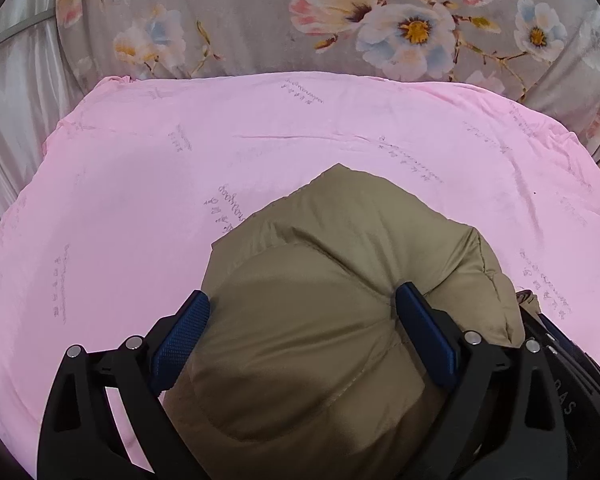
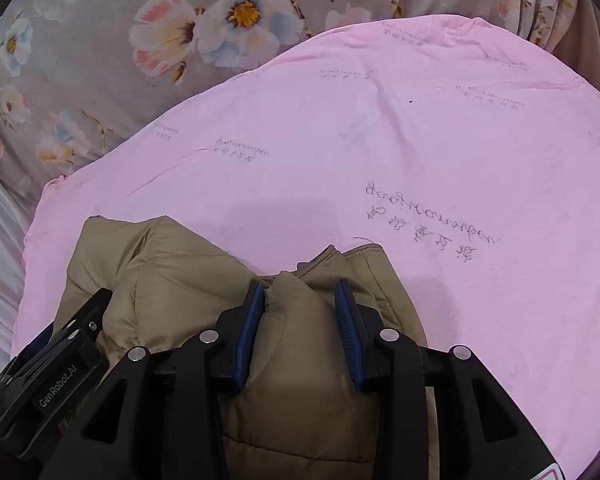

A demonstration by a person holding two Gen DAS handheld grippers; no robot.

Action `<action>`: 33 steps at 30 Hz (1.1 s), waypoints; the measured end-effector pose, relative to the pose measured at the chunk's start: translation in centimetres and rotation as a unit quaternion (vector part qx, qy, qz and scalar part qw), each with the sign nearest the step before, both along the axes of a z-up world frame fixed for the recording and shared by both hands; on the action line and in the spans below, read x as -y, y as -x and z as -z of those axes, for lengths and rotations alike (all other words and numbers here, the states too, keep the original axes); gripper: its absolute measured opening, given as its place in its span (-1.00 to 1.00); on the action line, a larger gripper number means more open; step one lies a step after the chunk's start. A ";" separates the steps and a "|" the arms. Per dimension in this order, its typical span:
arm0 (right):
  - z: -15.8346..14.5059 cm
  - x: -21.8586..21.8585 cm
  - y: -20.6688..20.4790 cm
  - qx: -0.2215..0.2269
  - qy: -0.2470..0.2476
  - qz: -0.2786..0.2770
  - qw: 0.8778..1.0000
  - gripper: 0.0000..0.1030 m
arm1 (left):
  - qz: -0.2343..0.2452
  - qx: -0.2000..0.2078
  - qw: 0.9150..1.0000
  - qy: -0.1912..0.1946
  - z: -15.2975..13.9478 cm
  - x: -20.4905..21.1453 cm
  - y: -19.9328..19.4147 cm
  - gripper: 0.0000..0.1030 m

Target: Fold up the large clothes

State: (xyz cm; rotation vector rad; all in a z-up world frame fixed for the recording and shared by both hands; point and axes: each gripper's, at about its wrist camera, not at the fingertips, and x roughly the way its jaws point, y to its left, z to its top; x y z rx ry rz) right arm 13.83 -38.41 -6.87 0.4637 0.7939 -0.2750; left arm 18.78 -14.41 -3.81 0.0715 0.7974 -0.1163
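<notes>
Jacket point(image 1: 340, 300), olive quilted, sits bunched between both tools on the pink sheet point(image 1: 140, 184). Left tool point(image 1: 302, 300): jaws wide, a thick puffy fold filling the gap, pads pressing its sides. Right tool point(image 2: 300, 288): jaws narrower, clamped on a gathered ridge near a seamed edge. Risk: the padding is slick and springy, so the left's wide grip could slip and the fold pop open; uneven pull between tools would skew it. Long axis: can't tell, too bunched; the bulk extends ahead of both tools. Floral bedding point(image 1: 380, 20) beyond the sheet.
</notes>
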 end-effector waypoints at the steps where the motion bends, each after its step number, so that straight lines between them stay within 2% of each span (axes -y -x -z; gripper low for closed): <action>1: 0.1 0.0 0.0 0.001 0.000 0.000 1.000 -0.33 | 0.000 0.002 1.000 -0.001 0.2 0.1 0.0 0.80; 15: 0.5 0.3 0.2 0.017 -0.004 0.003 1.000 -0.33 | -0.002 0.020 1.000 -0.018 1.2 0.8 0.1 0.83; 21: 0.3 1.3 0.9 0.039 -0.047 -0.010 0.998 -0.30 | 0.005 0.010 1.000 -0.018 0.7 0.5 0.4 0.83; 23: -0.8 1.3 2.5 0.043 -0.045 -0.010 0.998 -0.28 | 0.018 0.002 1.000 -0.019 -0.3 -0.3 2.0 0.83; 27: -3.8 0.1 8.5 0.066 -0.034 -0.034 0.997 -0.21 | 0.055 0.014 0.998 -0.026 -2.1 -2.0 7.1 0.83; 30: -4.2 -1.0 12.1 0.043 -0.017 -0.051 0.998 -0.22 | 0.079 -0.001 0.996 -0.031 -1.7 -2.6 10.3 0.83; 33: -2.8 -2.2 14.2 0.009 -0.007 -0.067 0.998 -0.25 | 0.084 -0.022 0.996 -0.018 -0.4 -3.4 12.2 0.83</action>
